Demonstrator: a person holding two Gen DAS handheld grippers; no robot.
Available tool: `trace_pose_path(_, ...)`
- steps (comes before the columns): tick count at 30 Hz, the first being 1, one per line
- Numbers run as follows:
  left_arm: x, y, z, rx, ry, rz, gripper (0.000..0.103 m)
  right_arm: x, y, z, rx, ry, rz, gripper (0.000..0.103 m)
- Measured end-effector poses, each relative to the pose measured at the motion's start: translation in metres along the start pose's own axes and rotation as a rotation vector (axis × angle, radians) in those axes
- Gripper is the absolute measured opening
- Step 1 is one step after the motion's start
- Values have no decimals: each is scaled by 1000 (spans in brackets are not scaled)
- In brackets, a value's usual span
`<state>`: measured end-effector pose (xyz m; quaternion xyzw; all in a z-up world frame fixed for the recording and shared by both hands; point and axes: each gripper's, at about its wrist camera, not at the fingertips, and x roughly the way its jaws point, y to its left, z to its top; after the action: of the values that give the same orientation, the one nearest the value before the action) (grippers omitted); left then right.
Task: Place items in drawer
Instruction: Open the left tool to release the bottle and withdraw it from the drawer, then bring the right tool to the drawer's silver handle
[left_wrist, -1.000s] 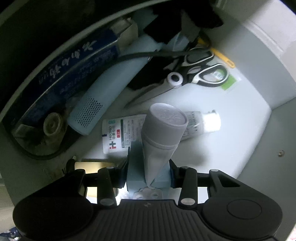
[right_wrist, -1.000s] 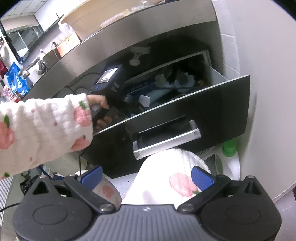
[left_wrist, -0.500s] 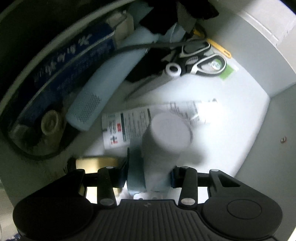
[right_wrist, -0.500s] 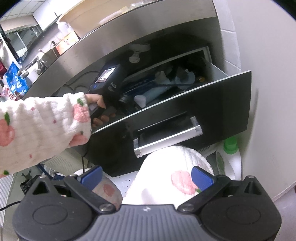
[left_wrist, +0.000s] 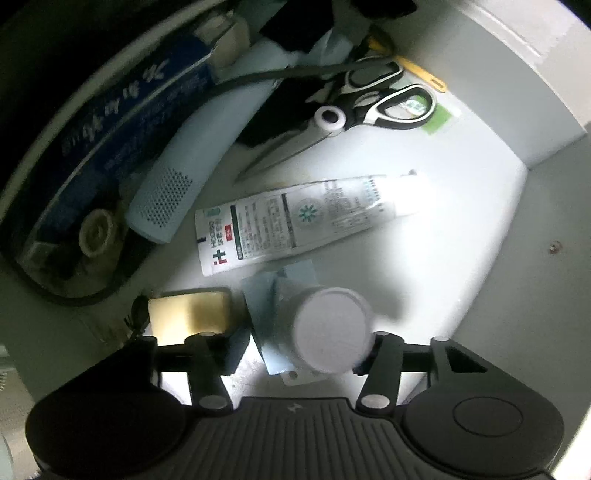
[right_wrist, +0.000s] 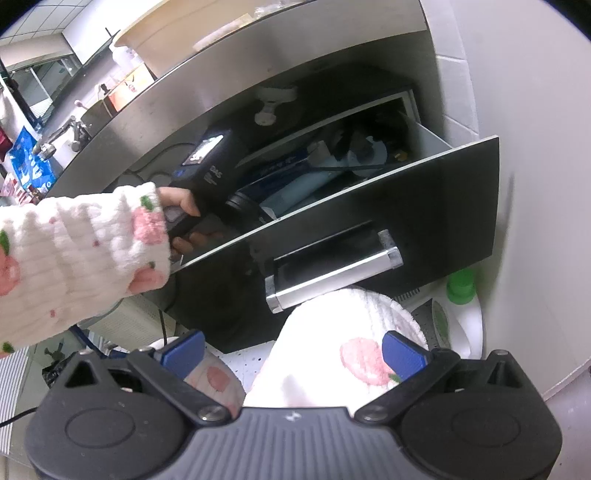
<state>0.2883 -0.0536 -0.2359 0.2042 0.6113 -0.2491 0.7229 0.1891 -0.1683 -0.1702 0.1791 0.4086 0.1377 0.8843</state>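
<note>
Drawer (left_wrist: 461, 236) interior fills the left wrist view: a pale floor already crowded with a white printed tube (left_wrist: 295, 218), scissors (left_wrist: 354, 110), a light-blue perforated device (left_wrist: 192, 166) and a dark blue box (left_wrist: 122, 110) along the far wall. The left tongs (left_wrist: 310, 332) pinch a grey capped tube (left_wrist: 330, 328) seen end-on, cap toward the lens, hovering over the bare patch in front of the printed tube — likely chosen because it is the one free spot. Whether it touches the floor I cannot tell.

From the right wrist view, the black drawer front (right_wrist: 369, 221) with its metal handle (right_wrist: 332, 273) stands pulled out, leaving room for the left hand (right_wrist: 177, 206) to reach in from above. The right tongs (right_wrist: 295, 354) are spread, holding nothing, hanging low by a fleece-covered knee, out of the way.
</note>
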Motion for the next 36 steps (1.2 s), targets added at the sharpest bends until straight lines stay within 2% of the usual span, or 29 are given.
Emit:
trace_pose_path(6, -27, -11, -8, 48, -40, 2, 60, -1, 4, 2, -23, -8, 5, 103)
trace_pose_path(9, -46, -21, -20, 96, -91, -2, 63, -1, 7, 3, -41, -16, 1, 103)
trace_pose_path(11, -57, -25, -27, 116, -133, 32, 61, -2, 9, 4, -53, -20, -4, 103)
trace_pose_path(19, -109, -34, -53, 88, -321, 30, 67, -4, 16, 6, -95, -30, -5, 103)
trace_pose_path(25, -147, -46, -79, -2, -426, -16, 67, -5, 22, 9, -142, -43, -21, 103)
trace_pose_path(28, -166, -54, -95, -54, -497, -3, 67, -5, 24, 11, -179, -52, -31, 103)
trace_pose_path(36, -201, -67, -149, -298, -653, -32, 82, 3, 29, 23, -293, -75, -87, 103)
